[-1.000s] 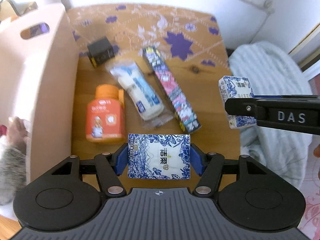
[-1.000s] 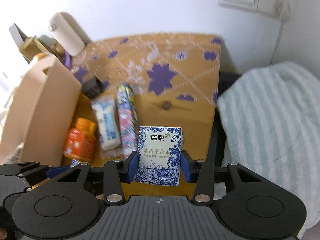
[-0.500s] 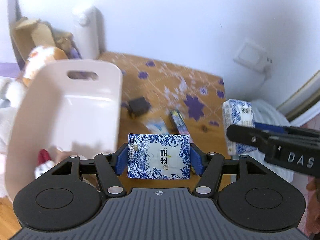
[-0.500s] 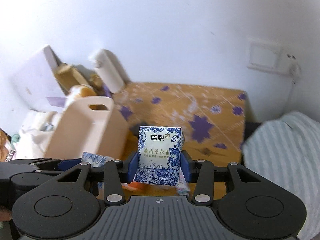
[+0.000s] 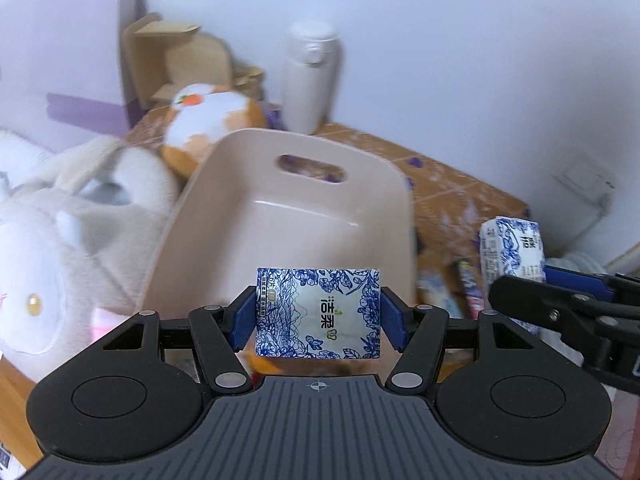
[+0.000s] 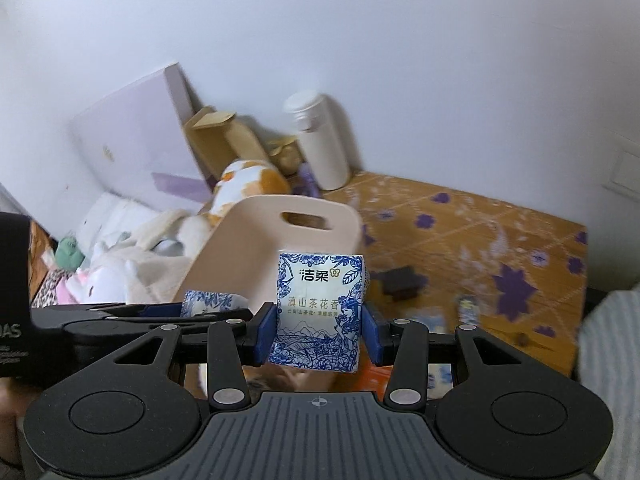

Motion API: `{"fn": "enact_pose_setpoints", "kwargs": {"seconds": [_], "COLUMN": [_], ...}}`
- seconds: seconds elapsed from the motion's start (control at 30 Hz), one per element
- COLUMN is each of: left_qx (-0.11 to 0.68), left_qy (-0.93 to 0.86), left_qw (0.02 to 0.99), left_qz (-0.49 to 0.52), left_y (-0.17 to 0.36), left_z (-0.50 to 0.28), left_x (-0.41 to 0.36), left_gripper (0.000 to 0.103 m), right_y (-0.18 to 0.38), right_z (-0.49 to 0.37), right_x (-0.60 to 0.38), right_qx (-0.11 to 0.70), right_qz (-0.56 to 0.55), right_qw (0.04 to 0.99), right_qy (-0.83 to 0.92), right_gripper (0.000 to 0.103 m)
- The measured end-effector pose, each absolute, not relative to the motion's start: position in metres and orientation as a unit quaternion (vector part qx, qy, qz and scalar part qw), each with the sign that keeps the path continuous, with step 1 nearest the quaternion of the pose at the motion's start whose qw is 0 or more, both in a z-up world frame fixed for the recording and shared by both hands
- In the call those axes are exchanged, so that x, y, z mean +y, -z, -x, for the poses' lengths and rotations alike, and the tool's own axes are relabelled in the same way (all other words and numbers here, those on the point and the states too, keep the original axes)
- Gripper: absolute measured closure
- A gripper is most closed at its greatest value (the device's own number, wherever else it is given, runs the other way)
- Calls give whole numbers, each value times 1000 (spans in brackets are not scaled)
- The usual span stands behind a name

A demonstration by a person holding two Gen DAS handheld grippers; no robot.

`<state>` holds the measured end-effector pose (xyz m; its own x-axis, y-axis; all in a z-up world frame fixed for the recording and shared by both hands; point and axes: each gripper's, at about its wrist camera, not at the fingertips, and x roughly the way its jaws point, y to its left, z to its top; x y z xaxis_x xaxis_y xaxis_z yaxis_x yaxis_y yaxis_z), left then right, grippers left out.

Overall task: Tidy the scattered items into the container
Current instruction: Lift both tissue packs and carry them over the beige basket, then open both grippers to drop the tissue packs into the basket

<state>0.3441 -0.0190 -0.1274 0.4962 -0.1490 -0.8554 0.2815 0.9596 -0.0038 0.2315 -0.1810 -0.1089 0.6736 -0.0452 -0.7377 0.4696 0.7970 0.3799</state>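
Two tissue packs held: left gripper [image 5: 318, 314] pinches one [image 5: 318, 312], right gripper [image 6: 318, 330] another [image 6: 320, 312]; beige container [image 5: 288, 216] ahead.

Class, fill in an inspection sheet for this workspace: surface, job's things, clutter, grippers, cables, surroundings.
Surface: wooden table with purple flower print.
Job's things: pink container with handle slot; two blue-and-white tissue packs, one in the left gripper, one in the right gripper; blurred small items remain on the table.
Clutter: plush toys, cardboard box, white flask.
Grippers: both shut on packs, above the table.
Cables: nothing seen.
Surroundings: white wall, wall plate.
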Motion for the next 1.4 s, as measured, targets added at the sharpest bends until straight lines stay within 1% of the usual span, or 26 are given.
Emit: {"fn": "enact_pose_setpoints", "kwargs": {"seconds": [0.37,0.67,0.9,1.0,1.03,1.07,1.17,1.23,1.4], "left_qx": [516,530,531,531,531,529,521,515,505], "left_qy": [98,110,128,132,132,131,131,131,135], "left_qw": [847,831,825,822,823,824,829,832,837], "left_qz": [-84,-126,-145,-154,-154,-154,-156,-157,-160], "left_y": [158,179,182,181,180,178,172,167,158], "left_z": [-375,-382,-379,-377,-377,-376,-375,-374,-370], "left_x": [19,24,19,18,18,19,20,20,18], "left_gripper": [39,39,38,37,34,33,29,27,26], "right_y": [143,166,172,171,170,168,160,155,145], "right_z": [-296,-311,-311,-309,-308,-307,-304,-301,-293], "right_x": [-143,-144,-146,-147,-147,-148,-150,-152,-154], "right_qx": [437,462,469,469,467,463,454,445,433], "right_qz": [-277,-295,-305,-309,-309,-308,-307,-308,-308], "right_qw": [849,830,822,821,822,824,829,833,839], "right_qy": [107,105,107,108,107,107,113,117,119], "right_gripper": [61,61,60,57,52,45,34,32,32]}}
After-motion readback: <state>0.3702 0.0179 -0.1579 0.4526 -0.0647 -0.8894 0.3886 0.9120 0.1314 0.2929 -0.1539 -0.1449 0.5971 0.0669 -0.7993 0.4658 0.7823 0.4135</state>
